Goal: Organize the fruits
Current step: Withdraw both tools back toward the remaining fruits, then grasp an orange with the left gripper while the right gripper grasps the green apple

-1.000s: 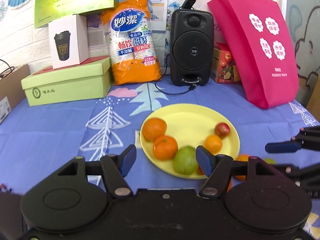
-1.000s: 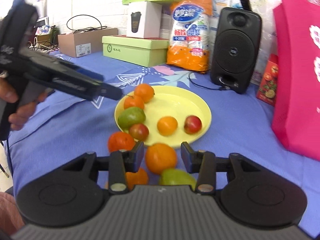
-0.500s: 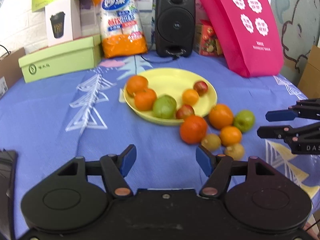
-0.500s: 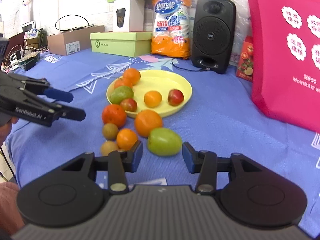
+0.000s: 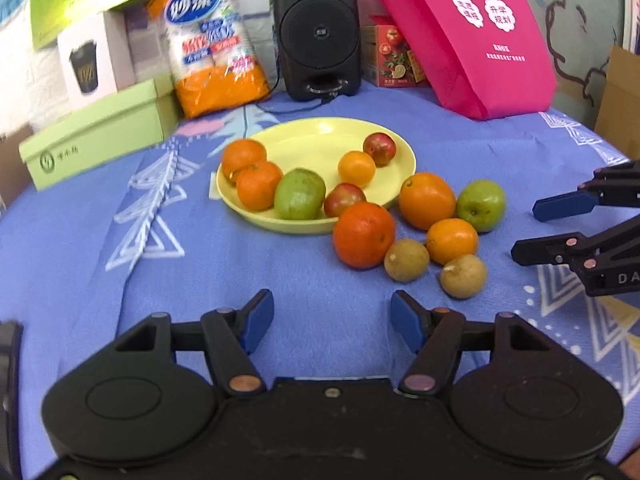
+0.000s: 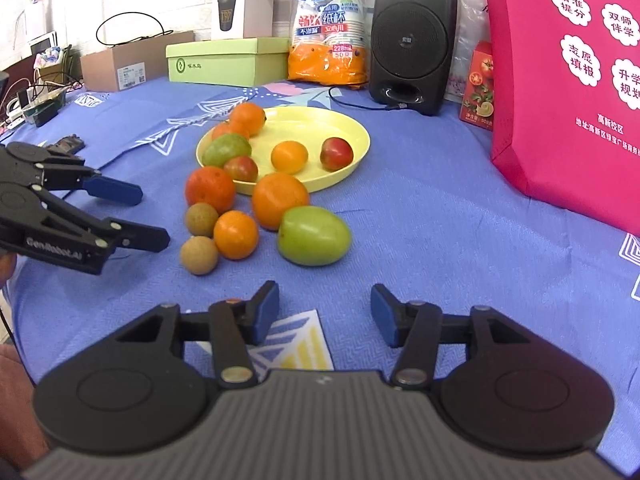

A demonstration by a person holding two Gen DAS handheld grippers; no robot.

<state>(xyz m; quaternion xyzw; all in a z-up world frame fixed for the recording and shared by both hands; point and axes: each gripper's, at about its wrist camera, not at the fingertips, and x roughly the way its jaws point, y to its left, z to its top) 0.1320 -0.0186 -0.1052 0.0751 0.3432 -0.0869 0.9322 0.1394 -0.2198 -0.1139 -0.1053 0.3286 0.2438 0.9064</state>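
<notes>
Fruit was seen split between the yellow plate [image 6: 352,152] at the frame's centre and a loose cluster on the blue cloth [image 6: 440,216] just below it. At the left edge, the left gripper [image 6: 154,216] was held partly open and narrowing, nothing between its pads. Lower centre, the right gripper [image 6: 324,312] was widening, also empty. Round pieces such as the green apple [image 6: 314,235] could be nudged and sent rolling if a jaw were closed off-centre.
</notes>
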